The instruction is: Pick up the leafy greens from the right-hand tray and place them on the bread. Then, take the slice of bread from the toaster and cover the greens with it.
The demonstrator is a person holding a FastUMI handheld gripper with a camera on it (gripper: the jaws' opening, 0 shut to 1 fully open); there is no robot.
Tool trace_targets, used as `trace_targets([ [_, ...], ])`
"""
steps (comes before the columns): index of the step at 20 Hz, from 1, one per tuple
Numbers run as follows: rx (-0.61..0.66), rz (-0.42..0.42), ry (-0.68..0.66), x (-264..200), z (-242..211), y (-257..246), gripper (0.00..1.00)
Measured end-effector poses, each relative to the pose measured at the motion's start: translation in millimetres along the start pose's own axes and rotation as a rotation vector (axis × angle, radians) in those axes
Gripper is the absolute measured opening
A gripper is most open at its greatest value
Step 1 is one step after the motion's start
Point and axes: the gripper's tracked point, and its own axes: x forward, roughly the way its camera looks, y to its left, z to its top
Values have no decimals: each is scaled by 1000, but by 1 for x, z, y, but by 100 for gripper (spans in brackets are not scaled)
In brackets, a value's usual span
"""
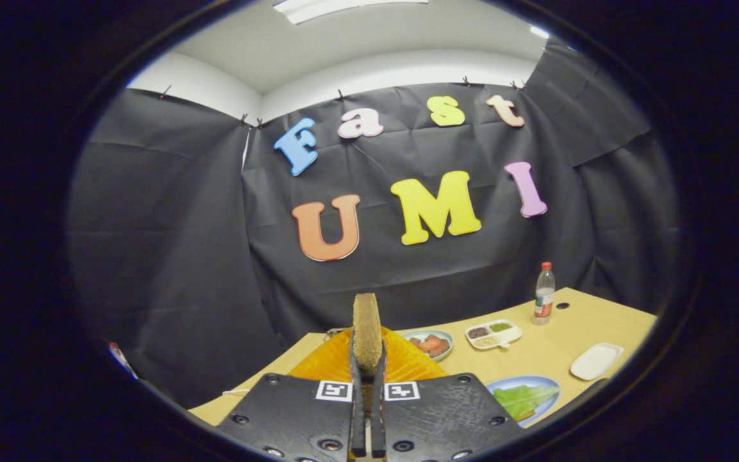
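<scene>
Black cloth wall (170, 256) across the whole back, hung in folds, white room wall and ceiling above it. Below that, a tan table (555, 350) reaching back to the cloth, its right side broad and bare between the dishes, its far right corner free. Orange toaster (401, 362) just beyond the fingers, most of its body covered by the gripper's housing, only the domed top on show. Blue plate (533, 385) to the right of the fingers, near the table's front edge, carrying the leafy greens (518, 399); bread beneath the greens barely peeking out, hard to make out, and the plate's near side cut off. Small round dish (441, 336) beyond the toaster with reddish slices, kind unclear. White divided tray (494, 333) just right of that, three small fills, too small to name. Empty white tray (595, 360) further right, near the table's edge. Clear bottle (544, 293) upright at the back, well apart from the rest. Gripper (367, 359) closed narrow, both fingers pressed on the slice of bread (366, 327), held upright on edge, raised clear above the toaster.
</scene>
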Motion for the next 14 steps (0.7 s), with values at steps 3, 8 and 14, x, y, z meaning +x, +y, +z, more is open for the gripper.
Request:
trace_targets([
  [3,-5,-56,-1,-6,7,-40,3],
  [8,14,-147,21,-6,-8,-107,4],
  [14,19,-188,130,8,-69,-155,4],
])
